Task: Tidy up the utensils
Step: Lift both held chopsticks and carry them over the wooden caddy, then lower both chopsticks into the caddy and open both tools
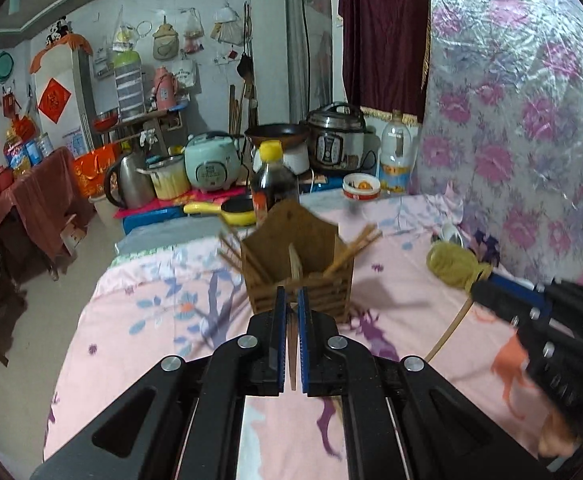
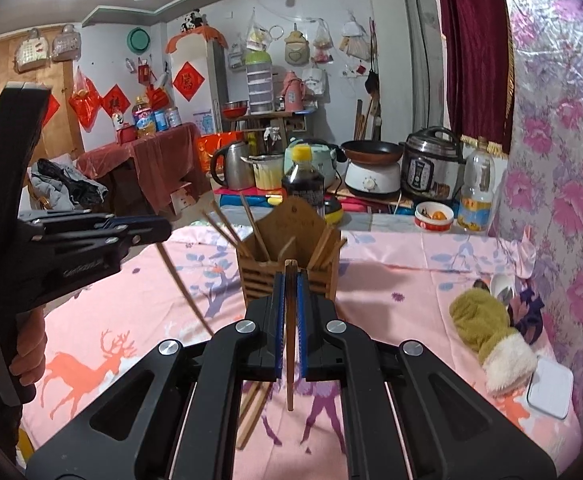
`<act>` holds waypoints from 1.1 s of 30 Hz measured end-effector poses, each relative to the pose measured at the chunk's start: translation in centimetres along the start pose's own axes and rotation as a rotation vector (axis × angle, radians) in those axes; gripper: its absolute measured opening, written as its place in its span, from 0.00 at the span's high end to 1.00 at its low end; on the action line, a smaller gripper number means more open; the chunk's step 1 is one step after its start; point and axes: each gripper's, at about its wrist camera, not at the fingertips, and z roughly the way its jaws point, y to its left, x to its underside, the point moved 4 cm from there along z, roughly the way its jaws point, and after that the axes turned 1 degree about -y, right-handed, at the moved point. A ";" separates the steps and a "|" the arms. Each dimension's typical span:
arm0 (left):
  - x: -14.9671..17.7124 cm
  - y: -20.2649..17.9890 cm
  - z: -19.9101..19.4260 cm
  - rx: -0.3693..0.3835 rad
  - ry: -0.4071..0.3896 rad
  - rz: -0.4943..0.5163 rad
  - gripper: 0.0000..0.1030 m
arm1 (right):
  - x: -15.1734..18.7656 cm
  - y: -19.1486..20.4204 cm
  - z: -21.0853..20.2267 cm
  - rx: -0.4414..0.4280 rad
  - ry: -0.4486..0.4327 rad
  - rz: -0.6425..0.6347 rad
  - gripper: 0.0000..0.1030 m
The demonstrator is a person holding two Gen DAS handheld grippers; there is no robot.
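With both tongs clamped on chopsticks, left tongs (image 1: 290, 300) and right tongs (image 2: 290, 286) hover before holder (image 2: 287, 256) on pink-sheeted bed (image 2: 391, 280). Tip: aim stick ends into open compartment, lower upright, then release.

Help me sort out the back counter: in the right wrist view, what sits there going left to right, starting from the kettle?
kettle → cream pot → dark sauce bottle → frying pan → pressure cooker → clear oil bottle
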 end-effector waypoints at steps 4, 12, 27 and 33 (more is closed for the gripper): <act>-4.2 0.2 0.0 -0.022 -0.074 -0.023 0.94 | -3.8 -0.4 0.5 -0.002 -0.074 0.046 0.94; -9.0 1.3 1.7 -0.115 -0.248 -0.100 0.94 | -8.5 -1.2 3.5 0.090 -0.336 0.123 0.94; -3.0 5.0 10.8 -0.051 -0.131 -0.216 0.33 | -4.5 -3.7 11.6 0.071 -0.196 0.209 0.80; -2.8 6.7 8.9 -0.032 -0.140 -0.286 0.16 | -5.0 -3.3 10.1 0.094 -0.227 0.184 0.65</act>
